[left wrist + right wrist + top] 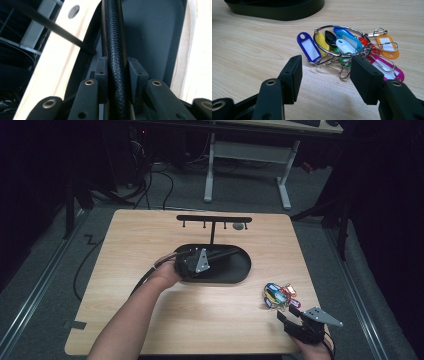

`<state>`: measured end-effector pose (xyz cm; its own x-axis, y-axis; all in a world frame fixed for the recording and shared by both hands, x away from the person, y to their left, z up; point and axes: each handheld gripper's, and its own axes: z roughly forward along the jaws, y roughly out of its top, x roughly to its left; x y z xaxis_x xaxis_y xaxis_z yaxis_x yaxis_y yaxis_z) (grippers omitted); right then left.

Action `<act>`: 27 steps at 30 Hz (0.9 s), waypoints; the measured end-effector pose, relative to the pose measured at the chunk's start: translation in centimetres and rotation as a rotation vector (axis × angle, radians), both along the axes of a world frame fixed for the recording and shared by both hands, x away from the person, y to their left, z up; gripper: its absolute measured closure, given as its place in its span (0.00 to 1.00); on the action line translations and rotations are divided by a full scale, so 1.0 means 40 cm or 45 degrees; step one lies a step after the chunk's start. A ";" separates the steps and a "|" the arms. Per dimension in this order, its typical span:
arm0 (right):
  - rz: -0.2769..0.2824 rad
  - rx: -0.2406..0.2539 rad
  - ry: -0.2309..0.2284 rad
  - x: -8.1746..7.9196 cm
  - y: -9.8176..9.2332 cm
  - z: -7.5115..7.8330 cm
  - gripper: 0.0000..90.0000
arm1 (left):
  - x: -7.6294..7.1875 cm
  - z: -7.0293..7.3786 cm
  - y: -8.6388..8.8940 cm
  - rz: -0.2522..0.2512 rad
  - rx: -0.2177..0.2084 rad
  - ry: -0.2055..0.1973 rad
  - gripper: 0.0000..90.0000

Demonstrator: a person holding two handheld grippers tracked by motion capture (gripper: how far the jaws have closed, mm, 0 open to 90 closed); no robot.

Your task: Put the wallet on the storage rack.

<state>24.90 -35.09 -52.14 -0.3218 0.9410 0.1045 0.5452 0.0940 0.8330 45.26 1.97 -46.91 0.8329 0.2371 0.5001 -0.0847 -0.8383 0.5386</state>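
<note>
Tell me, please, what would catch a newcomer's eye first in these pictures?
Most striking is the bunch of bright plastic key tags on a metal ring, lying on the light wooden table just ahead of the right gripper, whose jaws stand open and empty. Next comes the left gripper, over the black oval tray at the table's middle, its jaws around a thick black braided cord.

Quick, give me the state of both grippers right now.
Left gripper: jaws either side of the black braided cable over the black tray; grip cannot be told.
Right gripper: open, holding nothing, just short of the key tags.
</note>
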 end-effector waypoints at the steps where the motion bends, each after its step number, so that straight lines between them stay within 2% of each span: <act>1: 0.001 -0.001 0.001 0.000 0.000 0.000 0.49 | 0.003 -0.002 0.002 0.008 -0.010 0.012 0.81; 5: 0.002 -0.002 0.005 0.002 0.000 -0.002 0.49 | 0.013 0.000 0.009 0.019 -0.035 0.053 0.80; 10: 0.001 -0.001 0.006 0.001 0.000 -0.003 0.49 | 0.011 -0.004 0.011 0.000 -0.016 0.051 0.80; 13: 0.000 -0.003 0.009 0.001 0.001 -0.003 0.49 | 0.010 -0.004 0.013 0.003 0.012 0.002 0.81; 16: 0.005 -0.007 0.006 0.001 0.001 -0.004 0.49 | 0.012 -0.005 0.016 0.048 0.079 -0.092 0.82; 17: 0.006 -0.007 0.008 0.002 0.001 -0.005 0.49 | 0.013 -0.006 0.019 0.049 0.081 -0.104 0.83; 18: 0.006 -0.007 0.009 0.002 0.002 -0.005 0.49 | 0.016 -0.004 0.022 0.050 0.074 -0.098 0.83; 20: 0.005 -0.006 0.013 0.003 0.002 -0.006 0.49 | 0.018 -0.001 0.024 0.051 0.072 -0.129 0.83; 22: 0.005 -0.007 0.016 0.003 0.003 -0.006 0.49 | 0.020 0.000 0.026 0.048 0.065 -0.138 0.83; 27: 0.005 -0.011 0.020 0.003 0.003 -0.007 0.49 | 0.032 -0.008 0.035 0.055 0.064 -0.101 0.82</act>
